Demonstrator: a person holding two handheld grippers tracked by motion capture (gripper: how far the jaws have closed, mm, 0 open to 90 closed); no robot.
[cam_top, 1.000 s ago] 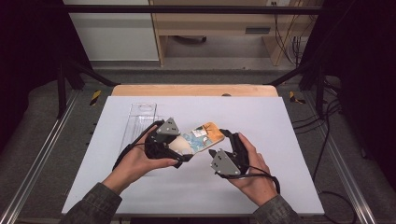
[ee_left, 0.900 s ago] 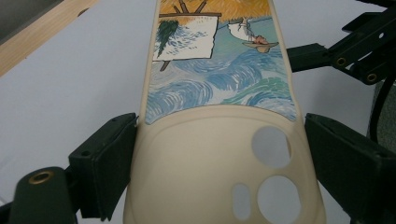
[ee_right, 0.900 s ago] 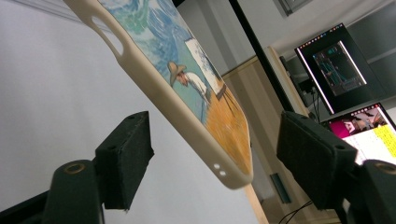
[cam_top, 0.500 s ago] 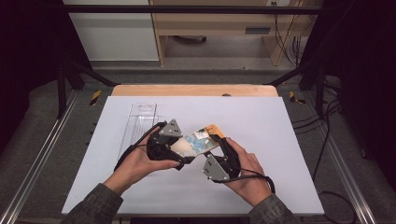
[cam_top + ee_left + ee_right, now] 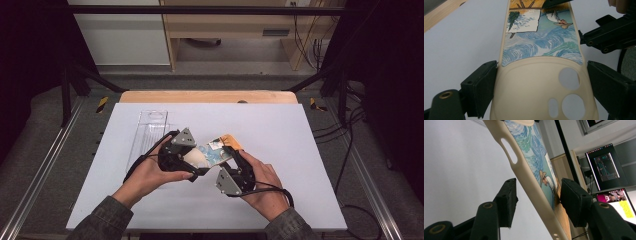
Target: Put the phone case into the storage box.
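The left gripper (image 5: 541,82) is clamping the camera-cutout end of the phone case (image 5: 541,75) across its width, both pads bearing on the case's cream side walls. The right gripper (image 5: 536,202) is straddling the opposite end of the phone case (image 5: 534,177); its jaws have just been closing, the case is lying between them, and a gap is showing beside the left pad (image 5: 507,200), so the jaws are standing partly spread rather than pinching.

In the high view, the left gripper (image 5: 192,160) and the right gripper (image 5: 235,157) are meeting at the table's middle, holding the phone case (image 5: 212,152) between them, just above the surface. The left hand (image 5: 150,172) is wrapping its gripper body from the left, forearm entering from the lower left. The right hand (image 5: 265,180) is gripping from the lower right, cable looping over the wrist.

The white table top (image 5: 280,130) is bearing a clear plastic package (image 5: 150,132) just beside the left gripper. A wooden strip (image 5: 205,96) is edging the far side. Beyond it, grey floor (image 5: 45,150) and a wooden cabinet (image 5: 235,25) are showing.
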